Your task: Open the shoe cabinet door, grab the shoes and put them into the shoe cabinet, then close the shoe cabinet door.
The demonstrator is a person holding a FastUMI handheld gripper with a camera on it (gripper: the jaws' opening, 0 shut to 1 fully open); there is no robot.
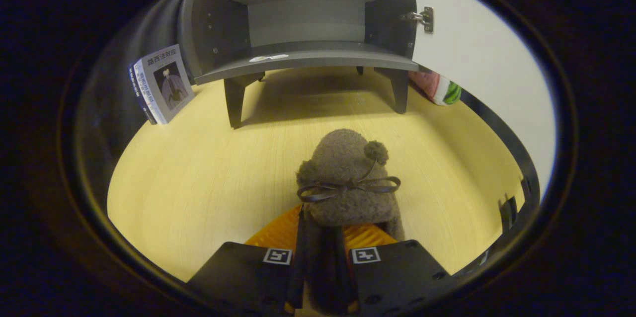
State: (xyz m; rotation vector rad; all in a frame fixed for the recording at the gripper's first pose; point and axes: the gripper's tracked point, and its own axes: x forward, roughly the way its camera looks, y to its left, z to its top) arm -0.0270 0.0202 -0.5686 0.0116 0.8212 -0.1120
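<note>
Gripper view. The claw (322,237) stands at the near end of the scene with its two fingers (293,227) drawn narrow. Both fingers press on the heel end of a fuzzy brown shoe (345,178), one on each side, so the claw holds the shoe. The shoe points forward, away from the claw, toward the cabinet. A thin dark lace is tied in a bow (348,187) across the upper of the shoe, and a small pompom (376,151) sits near the right of the toe. Whether the sole rests on the table or hangs just above it cannot be told.

The table (198,178) is a pale yellow wood-grain surface. Beyond the shoe, well apart from it, the shoe cabinet (305,58) stands on short dark legs. The cabinet is grey, with two shelves in sight; a small white sticker (268,57) lies on the lower shelf. The cabinet door (477,58) is white and swung open to the right, carried on a metal hinge (424,18) at the right wall of the cabinet.

Left of the cabinet, a book (161,89) leans upright. Right of the cabinet, under the edge of the open door, lies a pink and green item (439,88) whose kind cannot be told.
</note>
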